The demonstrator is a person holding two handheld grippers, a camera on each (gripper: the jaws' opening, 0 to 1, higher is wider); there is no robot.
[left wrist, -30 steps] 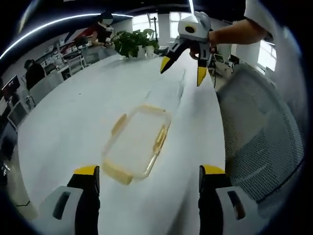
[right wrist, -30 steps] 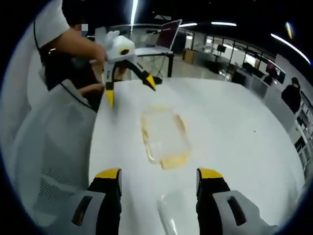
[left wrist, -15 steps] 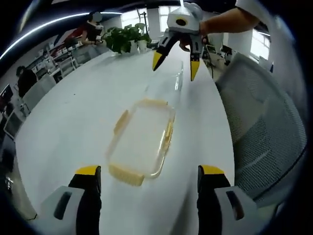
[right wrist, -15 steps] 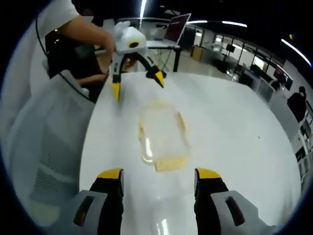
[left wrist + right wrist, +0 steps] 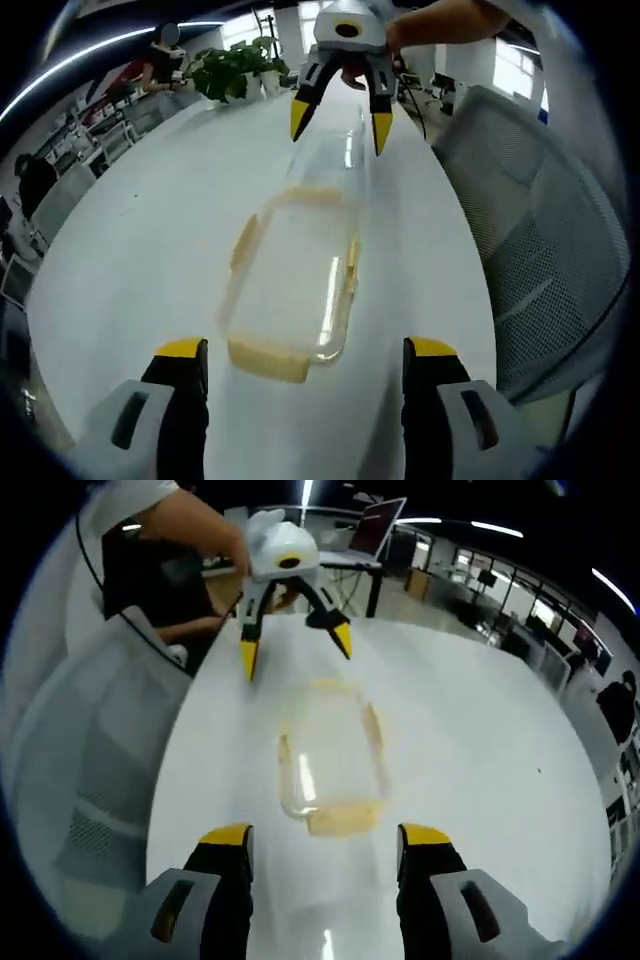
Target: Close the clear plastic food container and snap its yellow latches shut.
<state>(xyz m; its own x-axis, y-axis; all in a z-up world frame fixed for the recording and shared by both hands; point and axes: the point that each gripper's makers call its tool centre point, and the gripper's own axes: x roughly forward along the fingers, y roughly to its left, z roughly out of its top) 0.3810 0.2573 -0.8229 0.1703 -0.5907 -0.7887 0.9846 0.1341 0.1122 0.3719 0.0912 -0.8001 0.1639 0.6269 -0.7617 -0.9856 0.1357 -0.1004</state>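
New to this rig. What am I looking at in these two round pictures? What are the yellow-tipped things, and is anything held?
There is no robot arm. A person holds a two-jaw gripper in each hand, and a fisheye camera rides on each one, looking forward along its jaws. The yellow-tipped black jaws rising from the bottom of each picture belong to that camera's own gripper: the left gripper in the left gripper view, the right gripper in the right gripper view. The gripper at the top of each picture is the other one, seen head-on. Both stand open and hold nothing. On the white table between them lies a clear plastic container with yellow latches. A mesh office chair stands beside the table and potted plants at its far end.
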